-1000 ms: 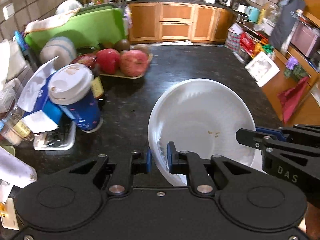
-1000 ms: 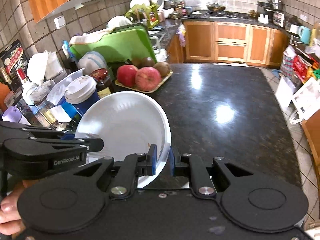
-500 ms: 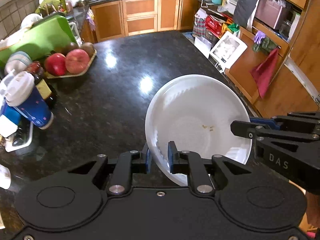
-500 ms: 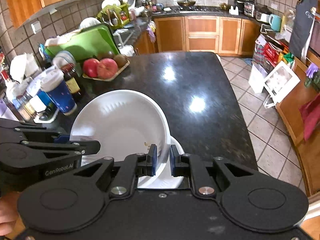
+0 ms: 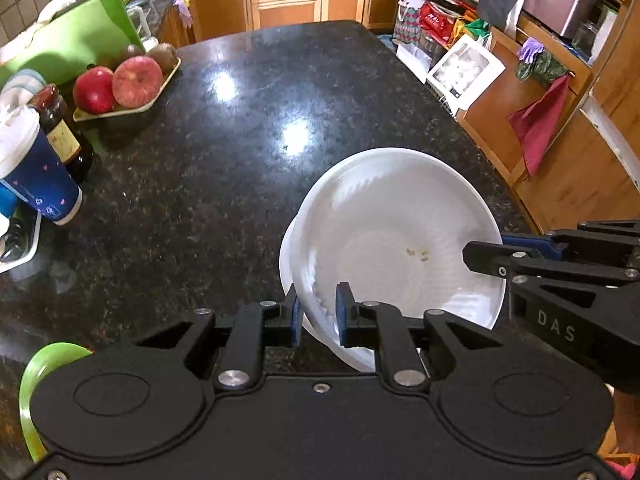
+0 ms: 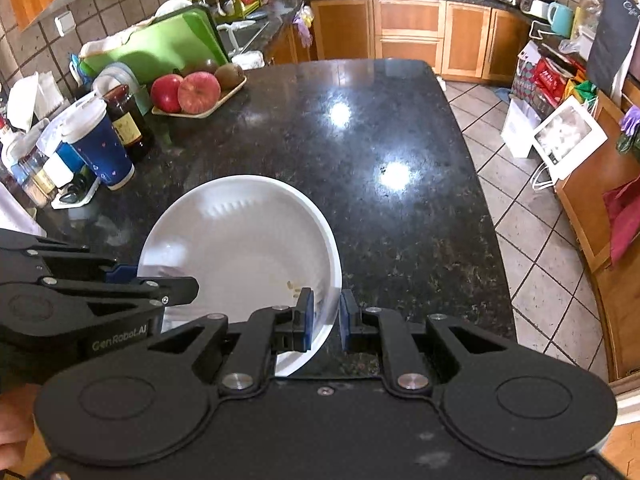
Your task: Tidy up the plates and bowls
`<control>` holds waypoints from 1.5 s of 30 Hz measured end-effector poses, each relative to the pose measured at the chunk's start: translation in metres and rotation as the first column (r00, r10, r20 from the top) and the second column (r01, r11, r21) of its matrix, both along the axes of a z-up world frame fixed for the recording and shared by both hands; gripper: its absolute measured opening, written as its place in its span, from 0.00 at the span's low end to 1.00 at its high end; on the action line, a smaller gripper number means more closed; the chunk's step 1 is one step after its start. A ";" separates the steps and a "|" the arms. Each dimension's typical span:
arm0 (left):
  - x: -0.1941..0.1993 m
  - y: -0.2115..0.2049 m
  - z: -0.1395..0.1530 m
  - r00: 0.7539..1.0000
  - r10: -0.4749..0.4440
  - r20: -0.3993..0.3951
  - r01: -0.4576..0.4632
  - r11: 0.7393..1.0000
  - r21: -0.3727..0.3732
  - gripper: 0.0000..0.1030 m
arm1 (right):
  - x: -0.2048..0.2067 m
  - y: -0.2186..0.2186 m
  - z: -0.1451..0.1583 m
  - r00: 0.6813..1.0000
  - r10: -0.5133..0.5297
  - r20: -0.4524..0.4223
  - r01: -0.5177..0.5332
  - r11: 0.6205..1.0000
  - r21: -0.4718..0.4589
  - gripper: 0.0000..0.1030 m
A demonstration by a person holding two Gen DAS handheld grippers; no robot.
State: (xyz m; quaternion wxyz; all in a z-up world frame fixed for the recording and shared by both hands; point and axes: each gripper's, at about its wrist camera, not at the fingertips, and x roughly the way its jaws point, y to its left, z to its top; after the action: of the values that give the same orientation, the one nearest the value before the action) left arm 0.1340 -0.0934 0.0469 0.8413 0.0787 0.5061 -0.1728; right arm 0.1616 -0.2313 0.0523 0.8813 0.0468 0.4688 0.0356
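— So where was the white ribbed plastic bowl (image 5: 400, 240) at that moment?

— Low and right of centre in the left wrist view, held over the speckled black granite table (image 5: 240, 152), with a few small crumbs on its inside. A second white rim showed just beneath it; whether they touched, I could not tell.

— And the left hand-held gripper (image 5: 316, 314)?

— Clamped on the bowl's near rim, one blue pad inside the wall and one outside.

— The right hand-held gripper (image 6: 324, 314)?

— Likewise gripping the white bowl (image 6: 240, 248), on its right rim, at lower centre of the right wrist view.

— Anything else on the table?

— At the left edge, a blue paper cup with a white lid (image 6: 98, 142), a dark glass bottle (image 6: 128, 120) just behind it, and a tan tray of red apples (image 6: 188, 94) beyond.
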 end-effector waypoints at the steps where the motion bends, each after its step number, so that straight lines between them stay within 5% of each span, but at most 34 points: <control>1: 0.001 0.000 -0.002 1.000 0.004 -0.008 -0.004 1.000 -0.001 0.21 | 0.002 0.000 -0.001 1.000 0.004 -0.004 -0.004 1.000 0.001 0.15; 11: 0.008 0.001 -0.010 1.000 0.015 -0.012 -0.016 1.000 -0.008 0.22 | 0.014 -0.003 -0.015 0.998 0.043 -0.043 -0.043 0.999 0.018 0.18; 17: 0.009 0.001 -0.009 1.000 -0.021 -0.001 0.021 0.999 -0.030 0.41 | 0.019 -0.009 -0.020 0.997 0.044 -0.057 -0.042 0.998 0.040 0.19; 29: 0.003 0.009 0.000 0.997 -0.055 0.059 0.056 0.998 -0.009 0.41 | 0.028 -0.007 -0.023 0.998 0.048 -0.036 -0.047 0.998 0.030 0.19; 45: -0.012 0.031 0.010 0.979 0.008 0.204 -0.004 1.000 -0.021 0.46 | 0.013 -0.005 -0.016 0.999 -0.007 0.052 0.005 1.000 0.029 0.19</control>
State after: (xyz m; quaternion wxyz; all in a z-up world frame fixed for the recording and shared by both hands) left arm 0.1218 -0.0625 0.0572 0.8901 0.0858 0.4155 -0.1663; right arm 0.1745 -0.2360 0.0363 0.8925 0.0599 0.4452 0.0409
